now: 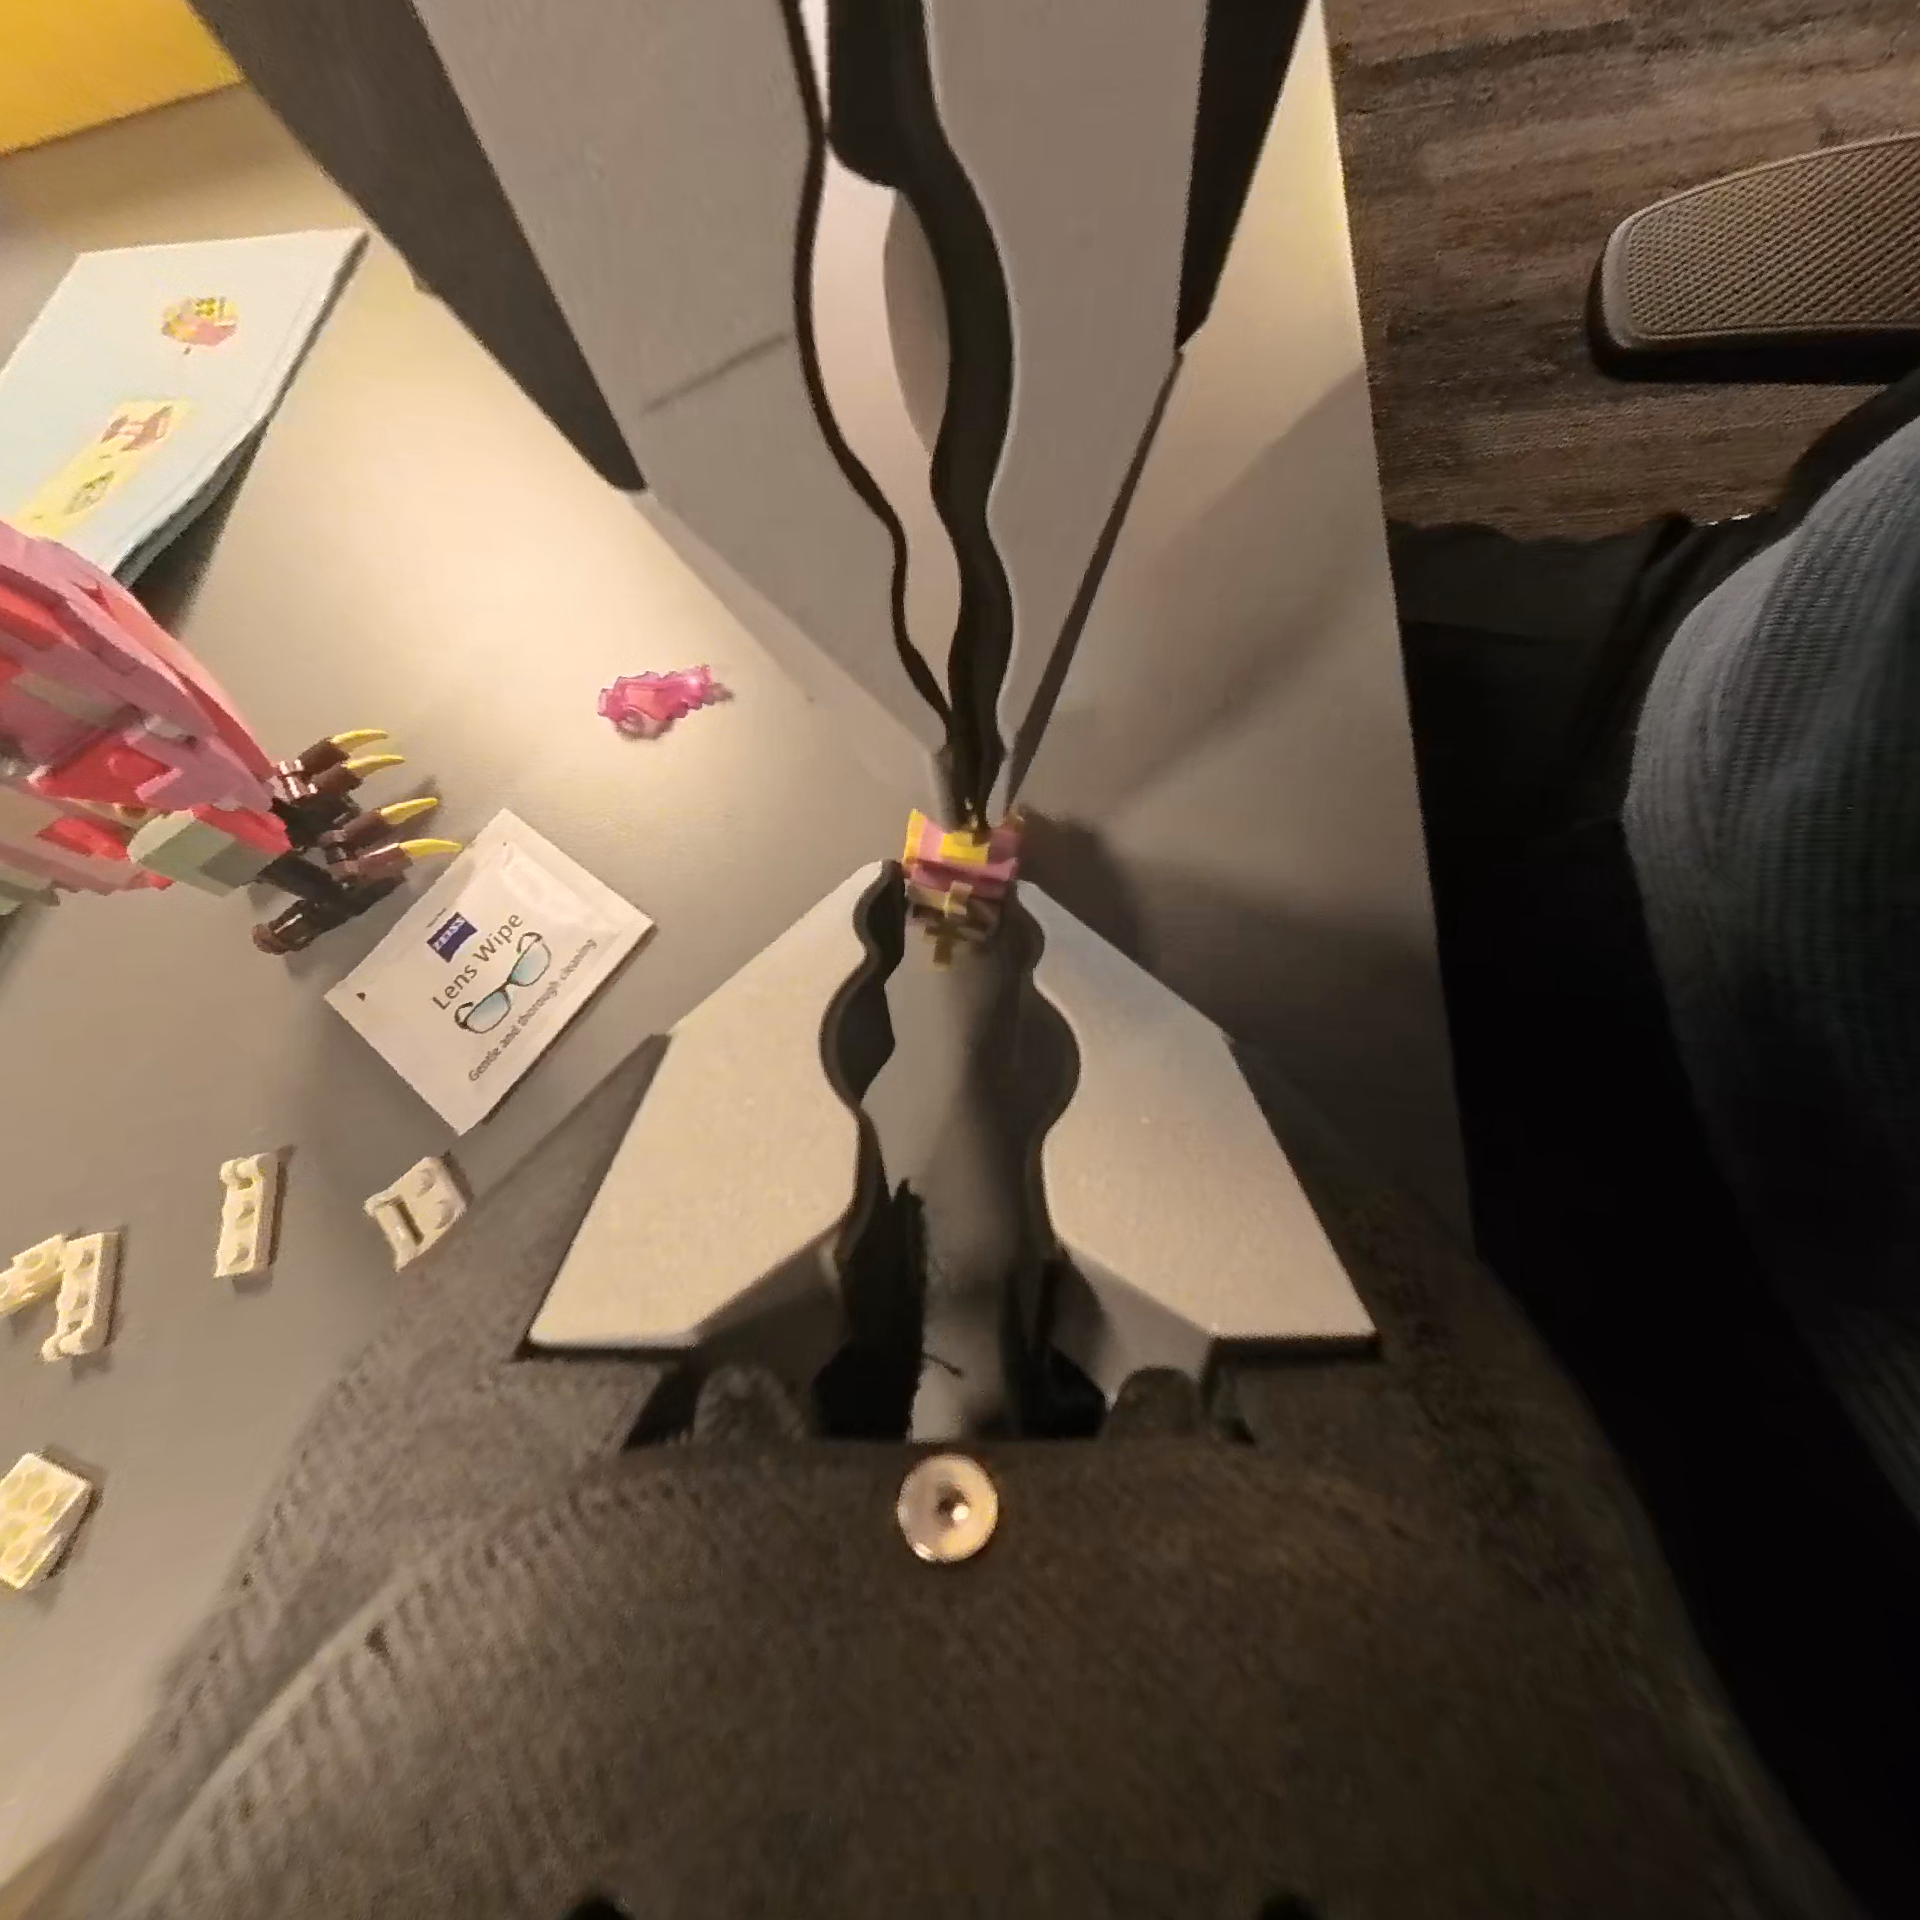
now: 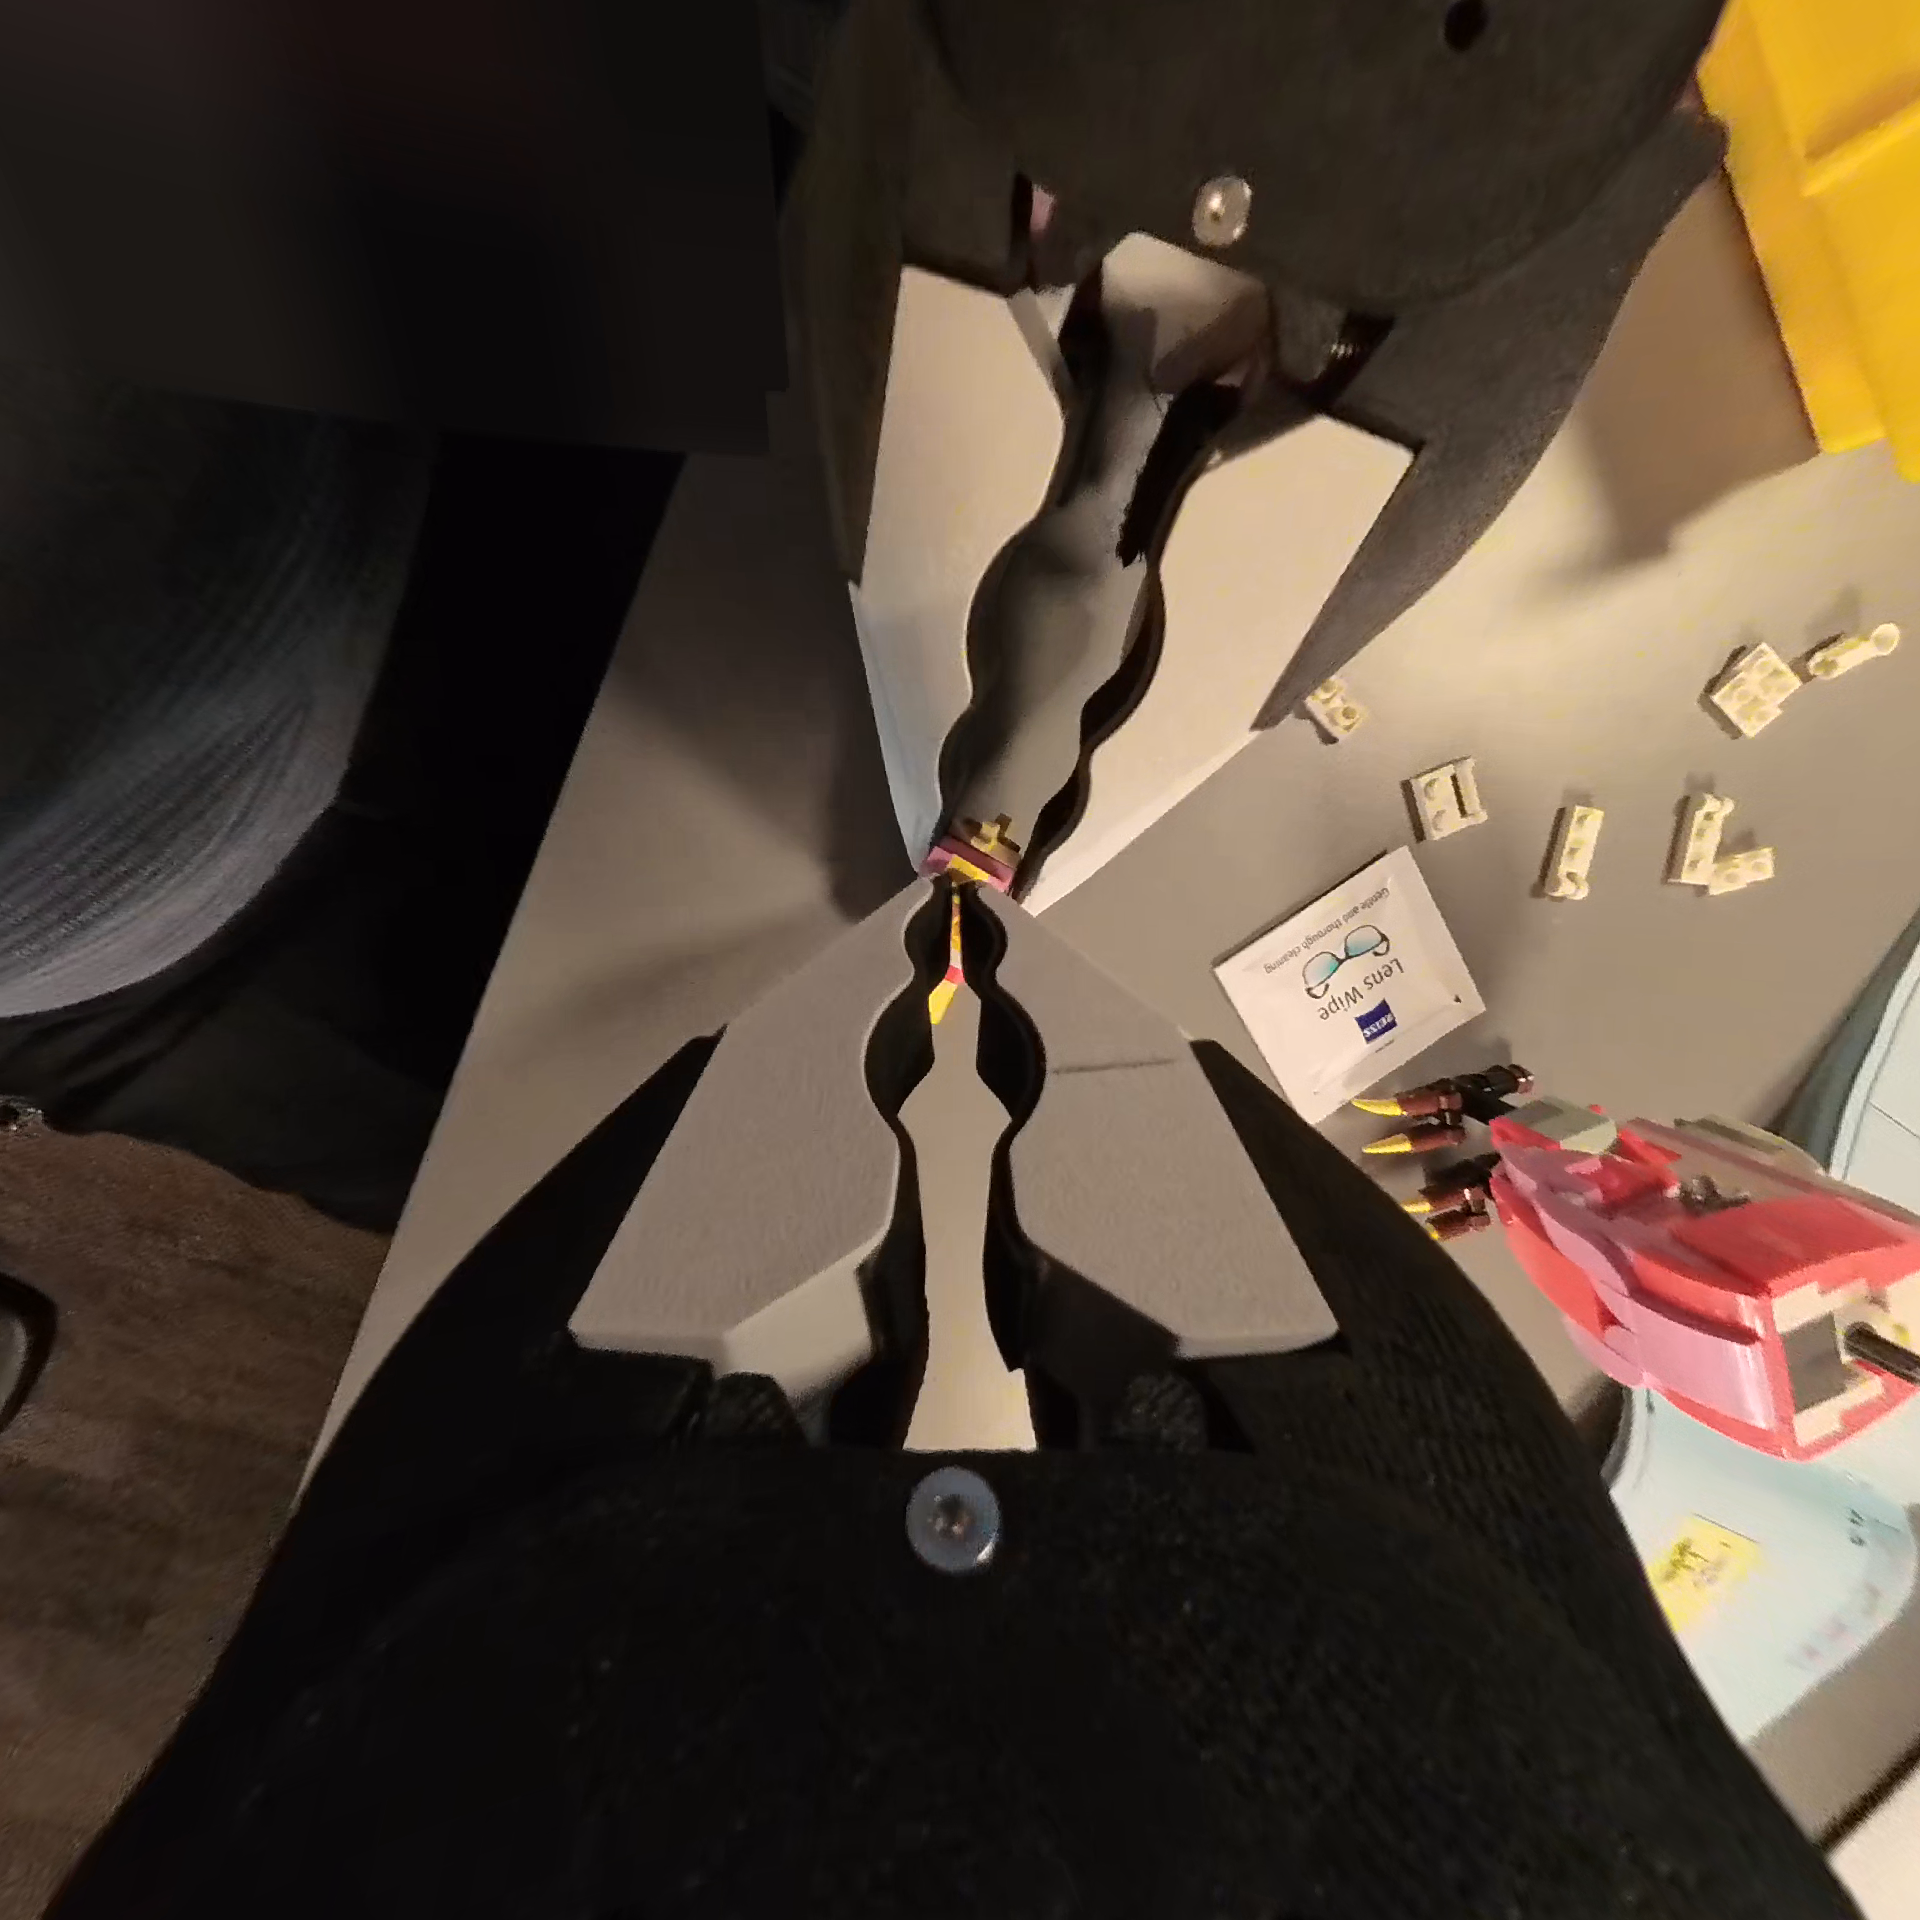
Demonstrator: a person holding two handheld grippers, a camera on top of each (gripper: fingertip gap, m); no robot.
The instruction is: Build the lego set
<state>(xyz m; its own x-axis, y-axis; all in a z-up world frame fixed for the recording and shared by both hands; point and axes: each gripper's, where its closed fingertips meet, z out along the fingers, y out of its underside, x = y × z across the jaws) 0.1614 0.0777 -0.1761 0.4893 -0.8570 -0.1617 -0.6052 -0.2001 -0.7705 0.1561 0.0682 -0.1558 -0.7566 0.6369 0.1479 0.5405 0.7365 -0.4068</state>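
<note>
My left gripper [image 1: 954, 894] is shut on a small pink and yellow brick assembly [image 1: 961, 868] and holds it above the grey table [image 1: 540, 623]. My right gripper [image 1: 979, 805] comes in from the opposite side, tip to tip with the left one. In the right wrist view my right gripper [image 2: 951, 899] is shut on a thin yellow and pink piece [image 2: 949, 961] that joins the assembly [image 2: 982, 857]. The left gripper [image 2: 982, 831] shows there from above, its pads against the assembly's sides.
On the table lie a white wipe sachet [image 1: 488, 951], a clear pink piece [image 1: 660, 698], several cream bricks [image 1: 249, 1210], a pink-red brick model with clawed foot [image 1: 135, 790] and a light blue booklet [image 1: 156, 384]. A yellow bin [image 2: 1818, 208] stands behind. A person's leg [image 1: 1766, 831] is past the table edge. Left and right tips are no more than a few centimetres apart.
</note>
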